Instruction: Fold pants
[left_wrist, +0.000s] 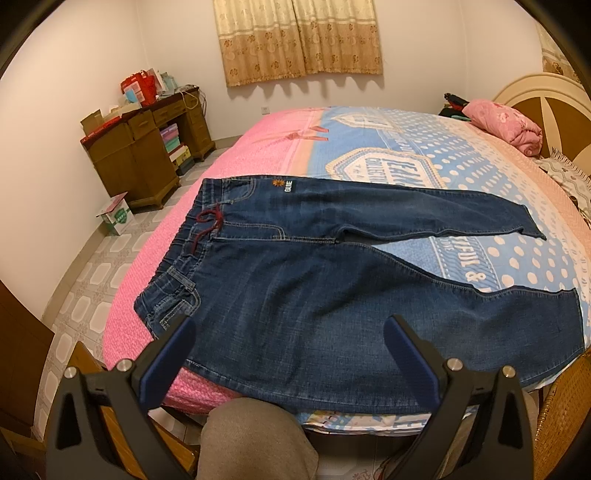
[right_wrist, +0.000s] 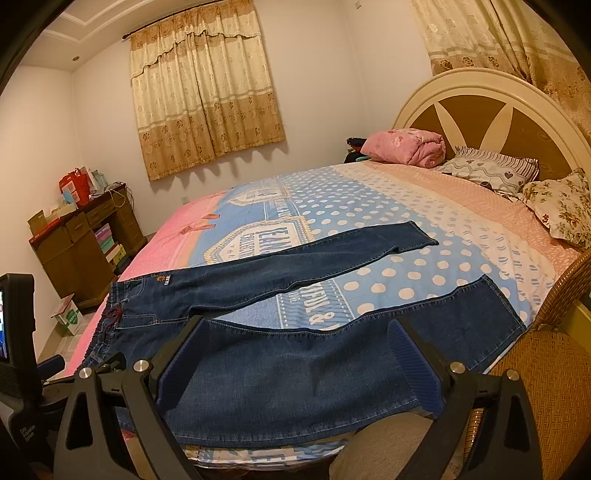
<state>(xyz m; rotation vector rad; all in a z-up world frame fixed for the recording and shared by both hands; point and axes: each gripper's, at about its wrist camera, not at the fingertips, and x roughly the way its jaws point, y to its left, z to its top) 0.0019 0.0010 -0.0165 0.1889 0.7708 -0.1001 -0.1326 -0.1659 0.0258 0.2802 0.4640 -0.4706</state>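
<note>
Jeans (left_wrist: 295, 273) lie flat on the bed (left_wrist: 424, 177), legs splayed, ahead of both grippers. Left gripper (left_wrist: 290, 334) and right gripper (right_wrist: 295, 334): fingers apart, holding nothing. Risk: pinching the bedsheet along with the denim, dragging the bedding.

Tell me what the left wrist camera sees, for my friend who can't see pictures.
Dark blue jeans lie spread flat on a bed, waistband to the left, legs parted and pointing right. The open left tongs hover over the near leg, gripping nothing. Behind are a brown wooden desk and beige curtains.
</note>
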